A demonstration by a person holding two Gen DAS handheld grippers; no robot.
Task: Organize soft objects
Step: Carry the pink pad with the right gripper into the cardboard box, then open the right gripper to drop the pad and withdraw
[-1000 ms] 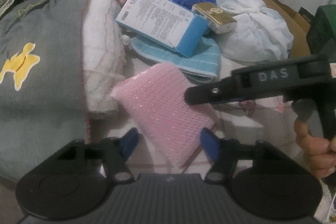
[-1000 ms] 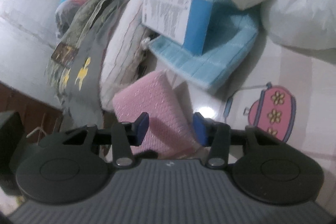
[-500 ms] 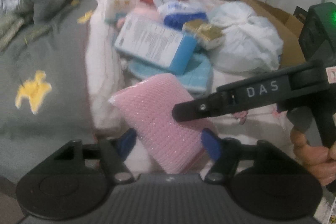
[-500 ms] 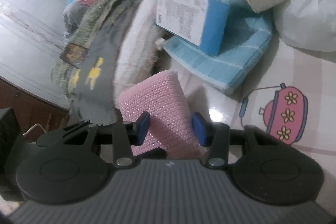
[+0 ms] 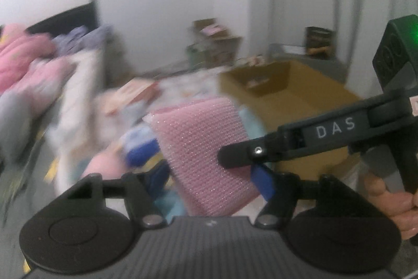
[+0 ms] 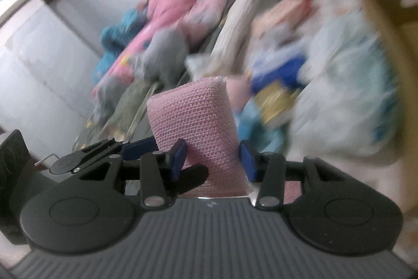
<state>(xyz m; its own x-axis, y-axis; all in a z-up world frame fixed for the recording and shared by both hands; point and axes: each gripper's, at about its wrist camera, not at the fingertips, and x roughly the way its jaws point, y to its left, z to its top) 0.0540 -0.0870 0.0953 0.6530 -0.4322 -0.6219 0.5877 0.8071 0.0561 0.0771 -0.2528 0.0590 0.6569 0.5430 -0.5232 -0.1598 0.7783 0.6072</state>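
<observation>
Grippers, two, hand-held, both engaged on one item; right gripper [image 6: 213, 158] partly closed, its blue pads pinching the narrow sides of the pink mesh sponge [image 6: 193, 122], which bulges slightly above the pads; left gripper [image 5: 209, 178] spread wider, jaws spanning the sponge's broad face, right pad touching its lower edge, left pad partly hidden behind it, so firm pressure on that side cannot be confirmed; judged a two-handed hold, one claw across each axis, since a soft, springy block tends to twist out of a single pinch.

Sponge: carried clear of the surface, upright in the right wrist view, tilted in the left, above the clutter; a person's hand [image 5: 392, 203] grips the right tool's handle at the frame edge.

Surroundings, blurred: heap of pink and grey bedding [image 6: 167, 25]; white plastic bag [image 6: 347, 85]; blue and yellow packages [image 6: 277, 77]; open cardboard box [image 5: 287, 93] beyond the sponge, a probable destination, judged only from its position.
</observation>
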